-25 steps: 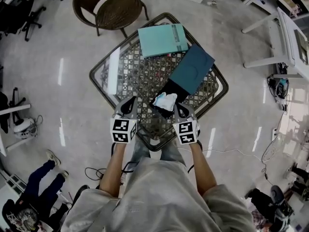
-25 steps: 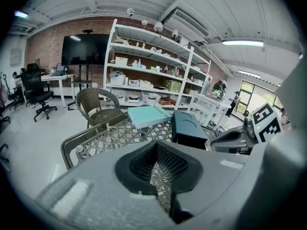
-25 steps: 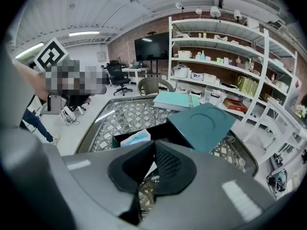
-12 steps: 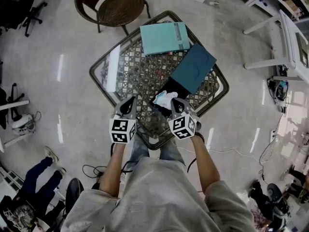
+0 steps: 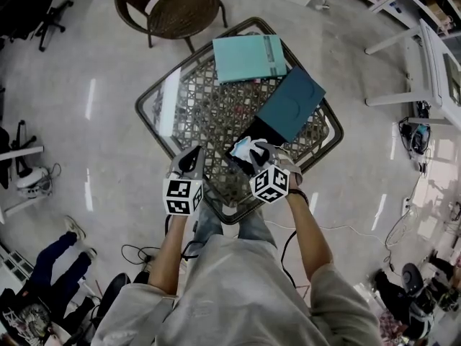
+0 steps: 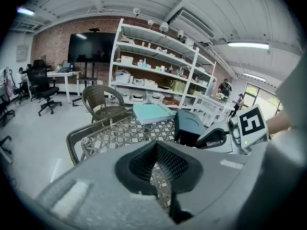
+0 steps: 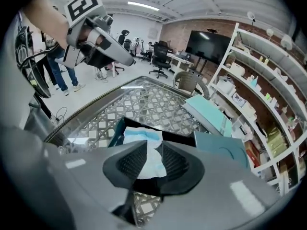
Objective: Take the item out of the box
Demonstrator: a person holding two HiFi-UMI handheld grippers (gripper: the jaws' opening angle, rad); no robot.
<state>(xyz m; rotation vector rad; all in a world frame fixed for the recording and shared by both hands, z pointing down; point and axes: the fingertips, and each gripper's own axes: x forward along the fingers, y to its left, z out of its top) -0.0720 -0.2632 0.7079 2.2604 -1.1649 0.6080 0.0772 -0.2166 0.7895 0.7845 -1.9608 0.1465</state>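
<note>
An open black box [image 5: 238,163] lies at the near right of the lattice glass table [image 5: 180,107], with a white and light-blue crumpled item [image 5: 243,147] inside it. My right gripper [image 5: 255,150] hangs tilted just over the box. In the right gripper view the right gripper [image 7: 154,148] has its jaws opening, and the item [image 7: 138,134] shows below and between them, with no pad pressing on it. The left gripper [image 5: 191,157] hovers at the table's near edge left of the box. In its own view the left gripper [image 6: 156,145] is shut and holds nothing.
The box's dark teal lid [image 5: 292,103] lies right behind the box. A light teal flat box [image 5: 248,58] rests at the table's far side. A wicker chair [image 5: 173,9] stands beyond the table. White desks stand at the right. A person sits on the floor at lower left.
The right gripper has swung left and forward over the open box, twisting its marker cube, and its jaws have parted. The left gripper has stayed where it was.
</note>
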